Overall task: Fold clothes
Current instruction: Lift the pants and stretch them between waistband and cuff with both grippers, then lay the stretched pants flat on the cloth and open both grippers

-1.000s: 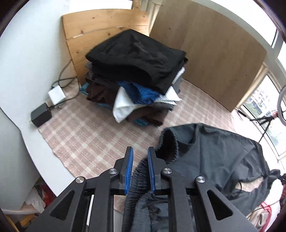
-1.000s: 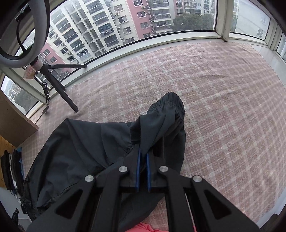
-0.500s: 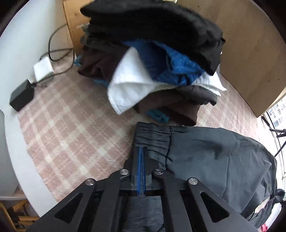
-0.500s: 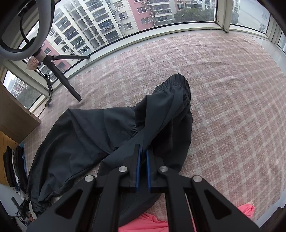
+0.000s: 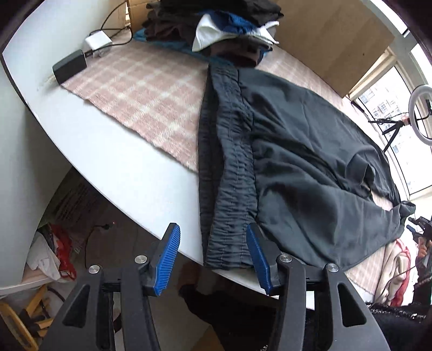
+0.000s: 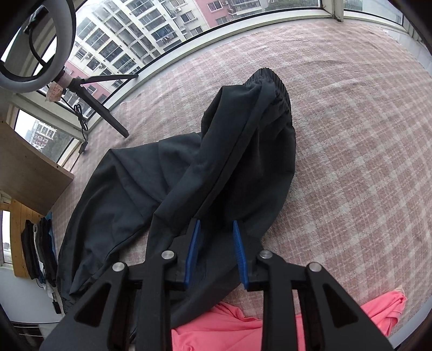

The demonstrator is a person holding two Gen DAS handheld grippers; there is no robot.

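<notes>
Both claws, clamped on the dark trousers (image 5: pixel 310 151) a moment ago, are opening, left claw (image 5: pixel 213 259) and right claw (image 6: pixel 214 253) letting them settle flat on the table (image 5: pixel 108 162).

light: soft daylight through windows (image 6: pixel 151 40); shadows: faint; focus: sharp; edges: fisheye-bent, dark corners

wrist views, steep, close, sharing trousers (image 5: pixel 310 167)

White table (image 5: pixel 113 162) carries a pink plaid cloth (image 5: pixel 151 97); dark trousers (image 5: pixel 297 151) and stacked clothes (image 5: pixel 216 24) lie on it.
</notes>
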